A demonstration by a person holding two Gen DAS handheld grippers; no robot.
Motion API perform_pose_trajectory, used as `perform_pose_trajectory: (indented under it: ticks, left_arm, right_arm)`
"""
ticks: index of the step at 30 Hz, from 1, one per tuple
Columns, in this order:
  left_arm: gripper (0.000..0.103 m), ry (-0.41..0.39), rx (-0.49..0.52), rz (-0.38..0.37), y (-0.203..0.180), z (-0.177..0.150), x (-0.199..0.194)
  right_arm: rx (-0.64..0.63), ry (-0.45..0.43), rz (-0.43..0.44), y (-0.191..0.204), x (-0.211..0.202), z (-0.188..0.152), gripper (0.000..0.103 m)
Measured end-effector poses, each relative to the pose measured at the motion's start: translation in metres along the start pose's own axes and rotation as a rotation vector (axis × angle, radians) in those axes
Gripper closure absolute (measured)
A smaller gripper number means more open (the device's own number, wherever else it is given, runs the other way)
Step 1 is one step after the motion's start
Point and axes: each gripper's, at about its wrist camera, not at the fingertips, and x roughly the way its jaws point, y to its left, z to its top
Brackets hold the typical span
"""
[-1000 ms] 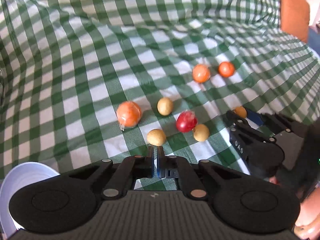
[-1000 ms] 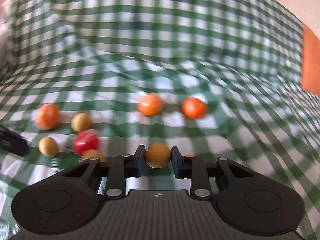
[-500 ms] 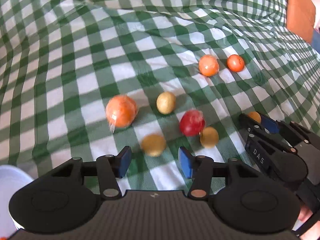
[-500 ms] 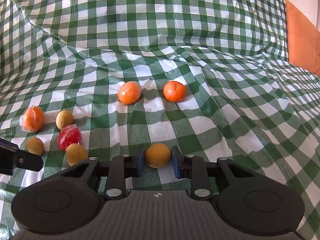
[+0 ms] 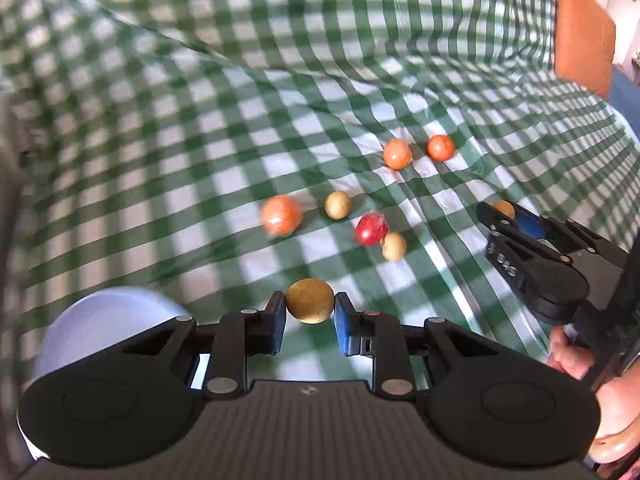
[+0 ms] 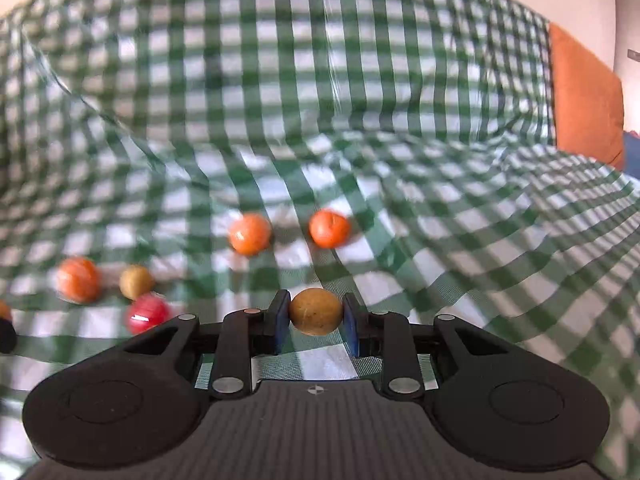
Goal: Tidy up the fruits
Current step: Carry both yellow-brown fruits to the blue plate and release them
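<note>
- The left hand-held gripper (image 5: 310,312), its jaws having just been closing, is clamping a round tan fruit (image 5: 309,300) just right of the white bowl (image 5: 100,320).
- The right hand-held gripper (image 6: 316,322) is gripping a similar tan fruit (image 6: 316,311) above the checked cloth (image 6: 440,280), well right of the bowl.

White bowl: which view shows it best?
Left wrist view. The white bowl sits at lower left, partly hidden behind the left gripper. The right wrist view does not show it at all.
</note>
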Motion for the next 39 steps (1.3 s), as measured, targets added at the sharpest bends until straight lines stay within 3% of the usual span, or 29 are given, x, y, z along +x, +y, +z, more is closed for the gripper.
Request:
perform_pose_trajectory:
  ticks: [7,13,17,26,39]
  left_arm:
    - [0.075,-0.033,-0.091,0.086,0.048,-0.063,-0.109]
    - [0.075,-0.05,-0.168,0.18,0.082,-0.117,-0.155]
    - [0.075,-0.063,-0.243,0.174,0.104,-0.148,-0.175]
    - [0.075,-0.067,-0.306,0.18,0.136,-0.173,-0.188]
    - [0.075,-0.063,-0.303,0.183,0.141,-0.16,-0.176]
  right_arm:
    - [0.01,0.02,0.255,0.034,-0.135,-0.005,0.074]
    - [-0.056,0.072,0.457,0.088,-0.206,-0.012,0.074]
    - [-0.171,0.072,0.55,0.126,-0.24,-0.015,0.074]
    - [-0.275,0.095,0.537,0.165,-0.275,-0.023,0.074]
    - [-0.305,0.131,0.507,0.169,-0.263,-0.026,0.074]
